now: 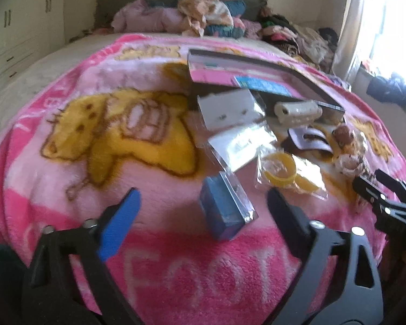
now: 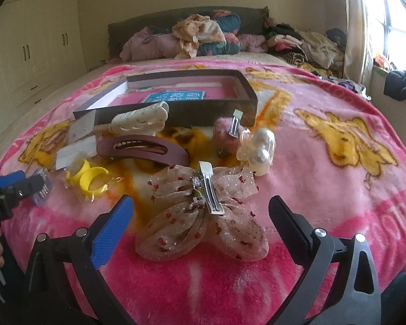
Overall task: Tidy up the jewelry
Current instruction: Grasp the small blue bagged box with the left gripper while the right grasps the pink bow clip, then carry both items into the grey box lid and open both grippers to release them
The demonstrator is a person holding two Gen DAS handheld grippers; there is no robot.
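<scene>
While nearly every piece lies loose on the blanket [image 2: 324, 195] outside the box [image 2: 176, 108], sorting is barely begun — left gripper [image 1: 203, 205] unclenched around a blue packet [image 1: 224, 211], right gripper [image 2: 201, 214] spread, empty, straddling a bow clip [image 2: 203, 214].

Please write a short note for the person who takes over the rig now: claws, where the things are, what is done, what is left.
Left claw: open, around the small blue box, not gripping.
Right claw: open, around the bow hair clip, not gripping.
Dark tray stands behind, a blue card inside.
On the blanket: yellow rings, brown clip, cream claw clip, pearl piece.
Done: almost nothing. Left: move everything into the tray.
</scene>
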